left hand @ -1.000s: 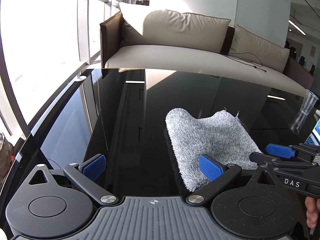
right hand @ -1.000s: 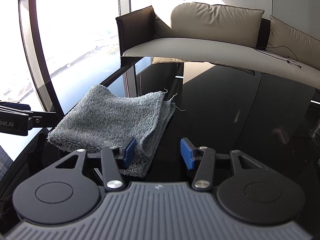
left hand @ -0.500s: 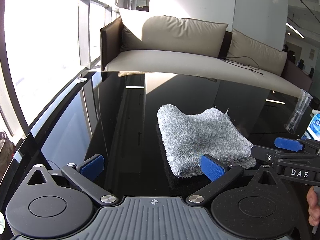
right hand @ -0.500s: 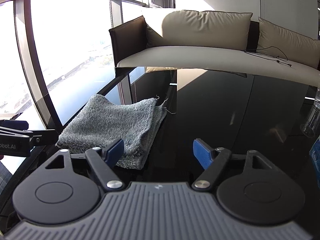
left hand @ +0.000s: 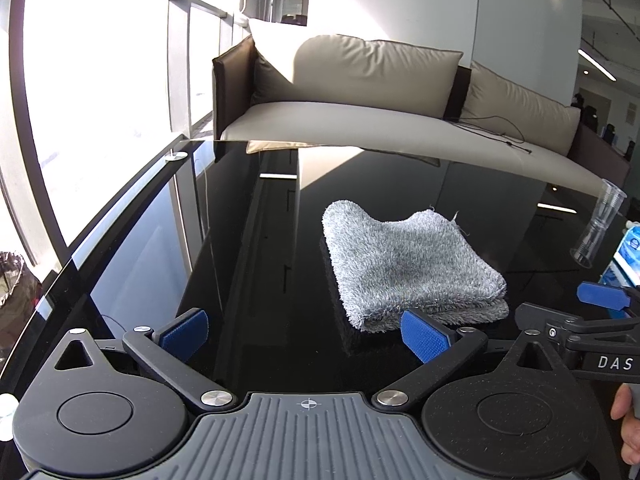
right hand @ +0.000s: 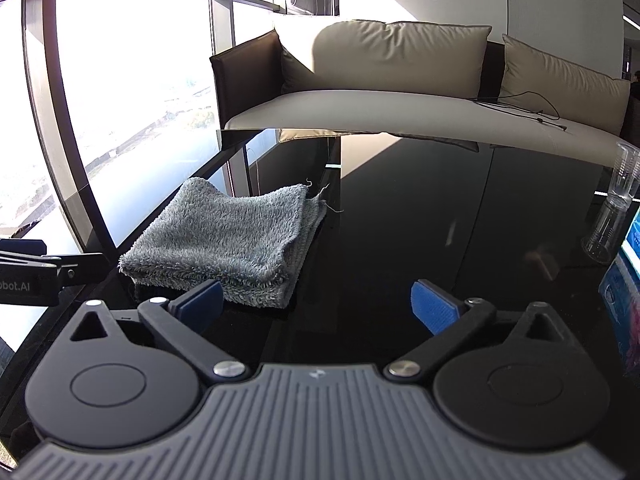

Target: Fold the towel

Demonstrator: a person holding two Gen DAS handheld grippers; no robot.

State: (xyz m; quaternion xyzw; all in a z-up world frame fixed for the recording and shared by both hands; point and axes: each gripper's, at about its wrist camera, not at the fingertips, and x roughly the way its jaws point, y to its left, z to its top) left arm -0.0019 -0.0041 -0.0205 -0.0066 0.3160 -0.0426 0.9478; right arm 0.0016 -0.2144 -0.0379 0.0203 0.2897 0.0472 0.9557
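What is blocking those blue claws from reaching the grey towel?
Nothing visible. The towel lies folded on the bare black table just ahead of the open left gripper and right gripper; the cups stand far off.

Glossy black table (left hand: pixel 248 248) reflecting the room; beige sofa (right hand: pixel 400 92) with dark frame behind it; floor-to-ceiling windows (right hand: pixel 132 92) admitting bright daylight at left; white wall (left hand: pixel 520 20) behind.
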